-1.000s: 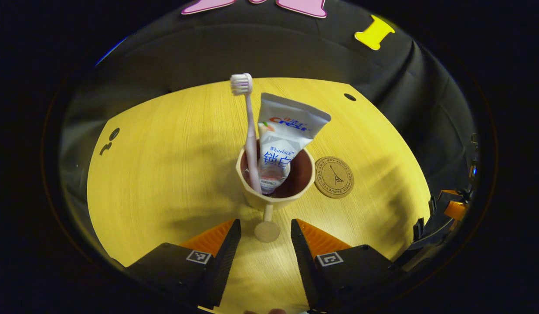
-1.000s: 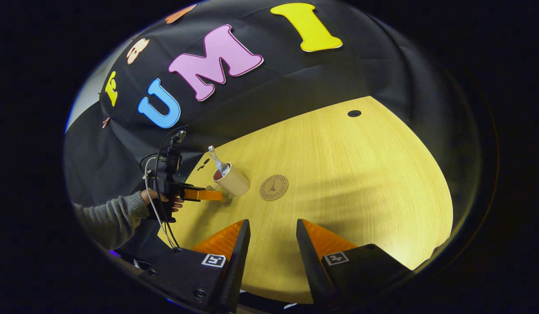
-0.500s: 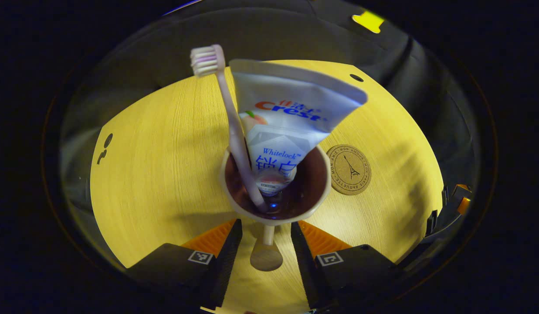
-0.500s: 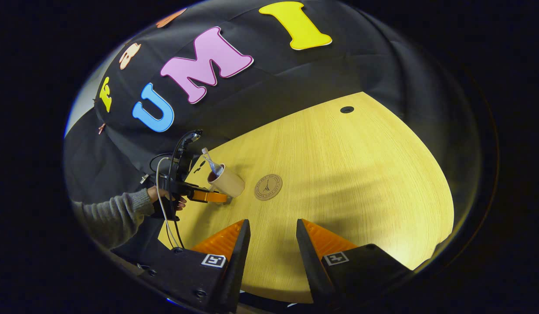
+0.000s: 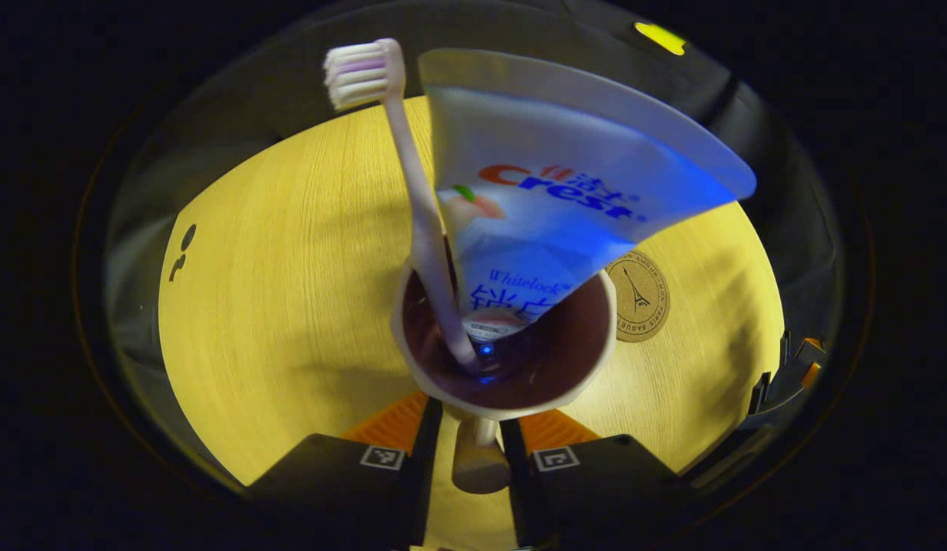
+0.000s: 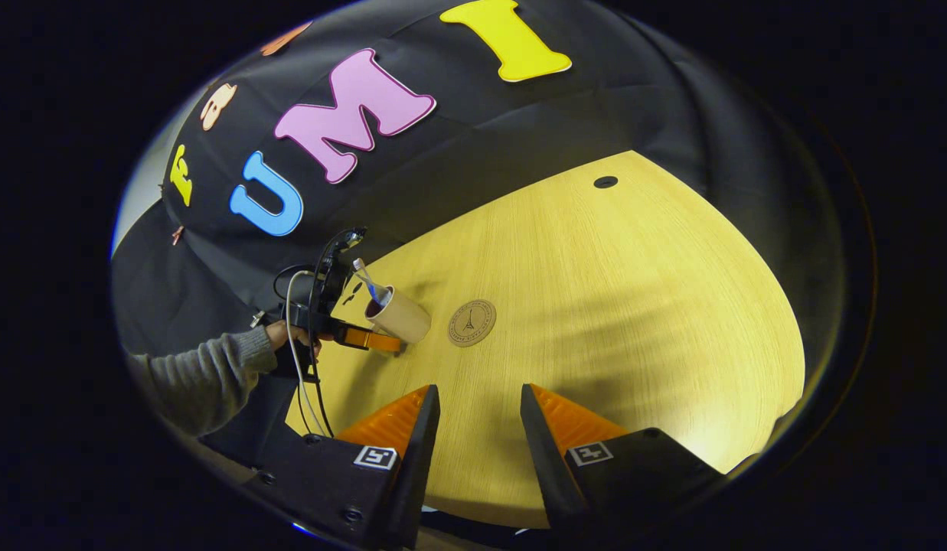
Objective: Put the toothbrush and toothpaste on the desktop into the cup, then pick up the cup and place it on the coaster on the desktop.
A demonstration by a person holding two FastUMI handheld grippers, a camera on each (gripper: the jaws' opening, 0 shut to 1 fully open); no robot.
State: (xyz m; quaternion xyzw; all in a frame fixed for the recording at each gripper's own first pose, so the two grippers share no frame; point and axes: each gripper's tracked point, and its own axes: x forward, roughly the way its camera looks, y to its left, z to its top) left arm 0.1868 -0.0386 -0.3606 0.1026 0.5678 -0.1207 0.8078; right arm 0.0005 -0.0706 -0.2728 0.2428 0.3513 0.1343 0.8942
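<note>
The coaster [image 6: 471,323] lies bare just beside the cup [image 6: 399,314]; open desktop [image 6: 611,306] spreads beyond it.

Recording booth: black cloth wall [image 6: 565,130], wooden desktop [image 6: 634,306]

A beige cup [image 5: 511,383] with a dark brown inside stands upright on the pale wood bench [image 5: 289,291], its small round-ended handle [image 5: 479,459] sticking out of its side. Inside it stand 2 things: a pale pink toothbrush [image 5: 412,191], bristle head up and leaning a little, and a white toothpaste [image 5: 550,199] tube, cap end down and flat crimped end up. A round cork coaster [image 5: 640,295] with a tower print lies flat on the bench just beside the cup.
</note>
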